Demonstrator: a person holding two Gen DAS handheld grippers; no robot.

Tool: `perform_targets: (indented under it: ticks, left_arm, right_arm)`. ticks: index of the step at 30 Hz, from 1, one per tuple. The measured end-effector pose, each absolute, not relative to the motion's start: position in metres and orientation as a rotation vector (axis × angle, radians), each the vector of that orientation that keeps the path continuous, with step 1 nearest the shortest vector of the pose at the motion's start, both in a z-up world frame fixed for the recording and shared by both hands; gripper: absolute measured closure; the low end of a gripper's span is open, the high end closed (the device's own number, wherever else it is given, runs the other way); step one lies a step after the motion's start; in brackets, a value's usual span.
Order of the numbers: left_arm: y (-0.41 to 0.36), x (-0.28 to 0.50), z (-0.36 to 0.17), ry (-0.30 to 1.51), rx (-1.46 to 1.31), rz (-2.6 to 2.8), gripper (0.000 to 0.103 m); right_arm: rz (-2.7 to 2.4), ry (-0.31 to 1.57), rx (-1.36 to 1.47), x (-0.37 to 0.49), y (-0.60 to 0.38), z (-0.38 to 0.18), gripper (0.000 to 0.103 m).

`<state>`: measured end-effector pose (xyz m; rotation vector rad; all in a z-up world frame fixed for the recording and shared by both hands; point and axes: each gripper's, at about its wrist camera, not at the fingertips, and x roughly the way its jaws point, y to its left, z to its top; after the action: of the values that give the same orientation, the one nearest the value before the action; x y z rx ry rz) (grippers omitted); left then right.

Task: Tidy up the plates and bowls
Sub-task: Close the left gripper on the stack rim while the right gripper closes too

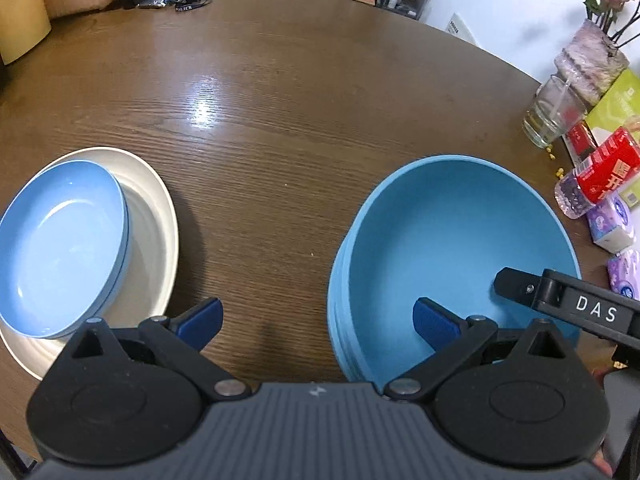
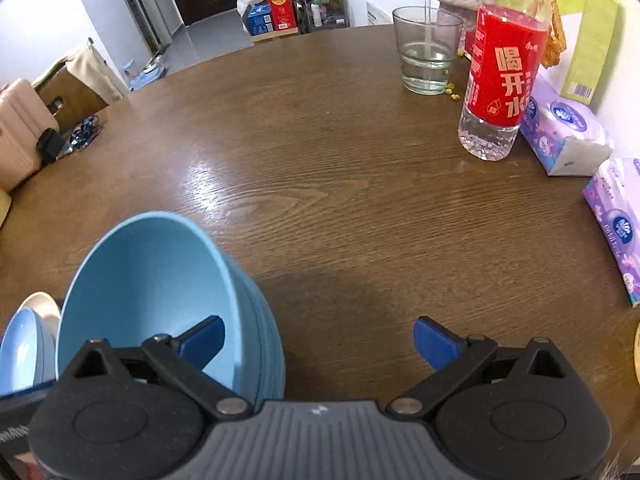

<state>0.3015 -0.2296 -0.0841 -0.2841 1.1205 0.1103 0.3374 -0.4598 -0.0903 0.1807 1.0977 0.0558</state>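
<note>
Round brown wooden table (image 1: 280,80); cream plate (image 1: 156,216) carrying pale-blue shallow dish (image 1: 60,248), left; stacked teal matte bowls (image 1: 452,240), right. Both tongs gape wide: left gripper (image 1: 318,322), right gripper (image 2: 320,338) straddling the bowls' rim. Probable next step: closing on the rim.

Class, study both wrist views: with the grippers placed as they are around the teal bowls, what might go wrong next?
1. Both grippers, left and right, straddle the rim of the stacked teal plastic bowls, jaws open; closing together might tip or split the stack.
2. The pale blue shallow plate sits off-centre on the cream round plate; adding dishes may make it slide.
3. A wide sweep could knock the red-labelled water bottle.
</note>
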Motion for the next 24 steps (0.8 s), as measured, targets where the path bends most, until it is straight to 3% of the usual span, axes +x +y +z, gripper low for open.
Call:
perform_targets:
  ticks: [17,20,24]
  left_arm:
    - [-0.215,0.318,-0.108,1.163,-0.411,0.163,0.0]
    - [-0.212,0.319,-0.113,1.191,-0.433,0.157,0.01]
    - [-0.21,0.318,-0.116,1.194,-0.475,0.135,0.015]
  right_arm:
    - [0.139,1.182,0.209,0.352,-0.456,-0.117,0.01]
    - [0.152,1.189,0.249,0.352,-0.459,-0.12,0.015]
    - [0.178,1.203,0.321,0.352,-0.466,-0.122,0.023]
